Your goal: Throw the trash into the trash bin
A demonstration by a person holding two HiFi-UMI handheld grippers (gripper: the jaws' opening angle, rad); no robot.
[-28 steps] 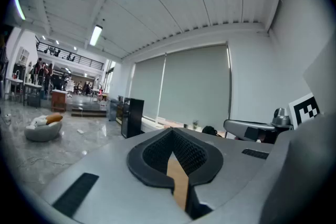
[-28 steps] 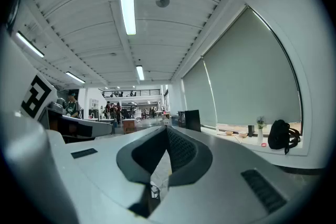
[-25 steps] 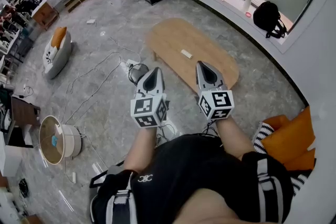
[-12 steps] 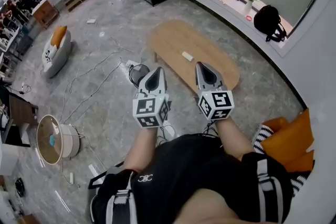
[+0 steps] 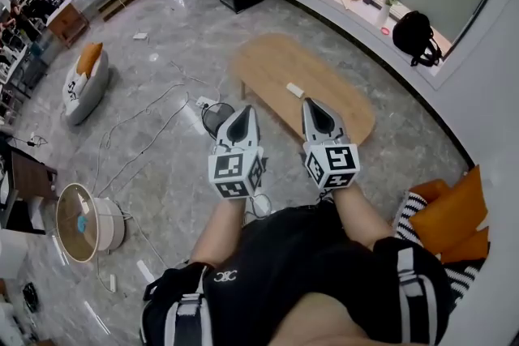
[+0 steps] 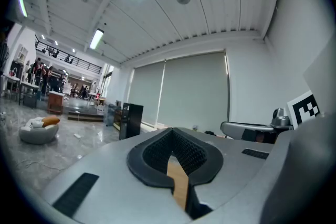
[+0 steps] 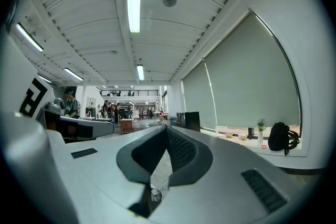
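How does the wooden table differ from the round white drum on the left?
The table is a long oval; the drum is small and round. The table holds a small white item; the drum shows something teal on top. The table lies straight ahead; the drum sits off left. Both look pale wood on top.

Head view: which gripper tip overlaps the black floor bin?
The left gripper: its tip overlaps the bin. The right gripper has its tip over the wooden table instead.
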